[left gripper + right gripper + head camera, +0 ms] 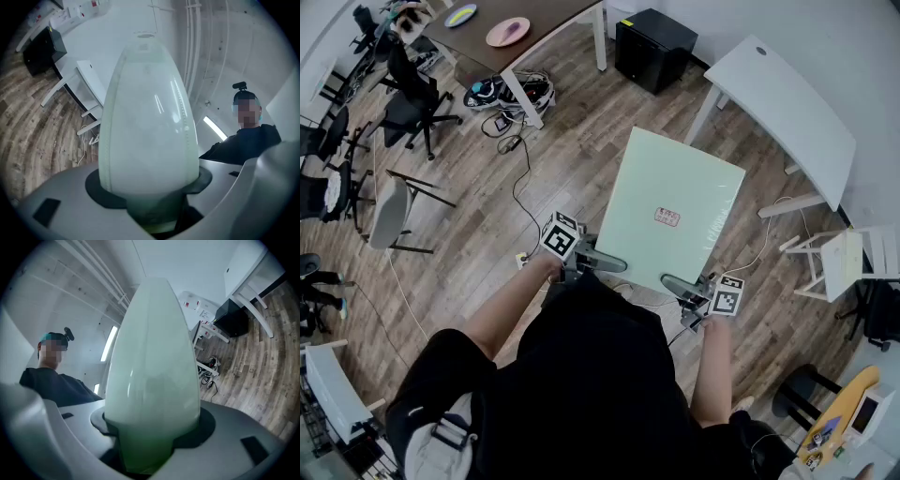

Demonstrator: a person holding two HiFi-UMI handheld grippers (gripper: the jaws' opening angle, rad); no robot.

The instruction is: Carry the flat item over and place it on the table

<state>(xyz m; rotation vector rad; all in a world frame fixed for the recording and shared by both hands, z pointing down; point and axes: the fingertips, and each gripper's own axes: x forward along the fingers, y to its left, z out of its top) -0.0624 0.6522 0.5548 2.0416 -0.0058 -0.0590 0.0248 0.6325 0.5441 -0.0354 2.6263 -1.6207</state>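
Board (675,202) in level left tongs (617,266), right tongs (669,280)

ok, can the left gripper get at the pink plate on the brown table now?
Probably not: left gripper is shut on the pale green flat panel, and the pink plate lies far across the wood floor.

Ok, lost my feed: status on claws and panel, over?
Left claw, right claw shut on green panel, near edge. Panel held over floor. White table ahead, nothing seen blocking.
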